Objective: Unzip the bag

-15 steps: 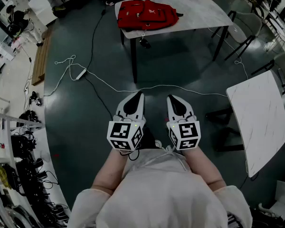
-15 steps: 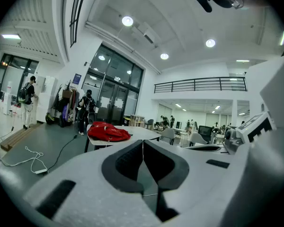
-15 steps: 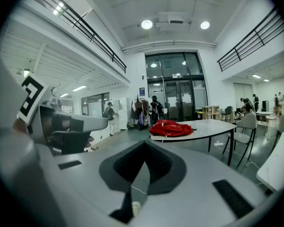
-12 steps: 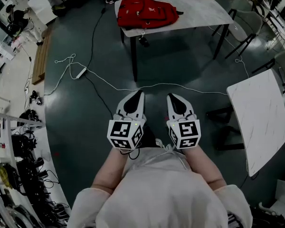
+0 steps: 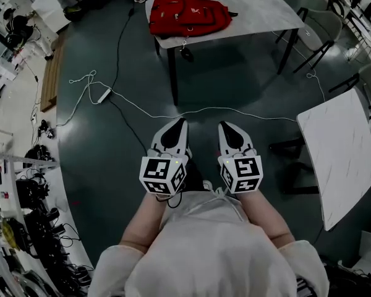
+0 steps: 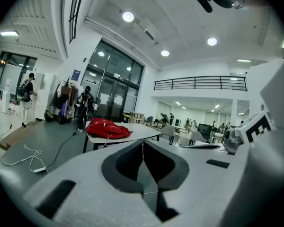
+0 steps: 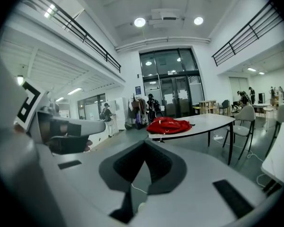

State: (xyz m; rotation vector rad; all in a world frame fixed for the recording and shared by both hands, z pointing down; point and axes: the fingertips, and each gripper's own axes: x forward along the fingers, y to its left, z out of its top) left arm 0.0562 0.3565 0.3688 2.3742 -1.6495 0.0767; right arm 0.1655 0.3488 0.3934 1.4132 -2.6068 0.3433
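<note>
Two grippers held low, side by side near body. Left gripper [image 5: 182,122] jaws pressed together, nothing between. Red bag [image 5: 187,14] lies on gray table [image 5: 266,11], well apart from both. Right gripper [image 5: 222,125] tips together too, empty. White table [image 5: 337,153] far right.

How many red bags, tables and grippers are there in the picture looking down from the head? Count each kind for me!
Red bags: 1, the red bag.
Tables clearly in view: 2, the bag's table and the white table on the right.
Grippers: 2, the left gripper and the right gripper, both with fingers together.
Total: 5.
</note>
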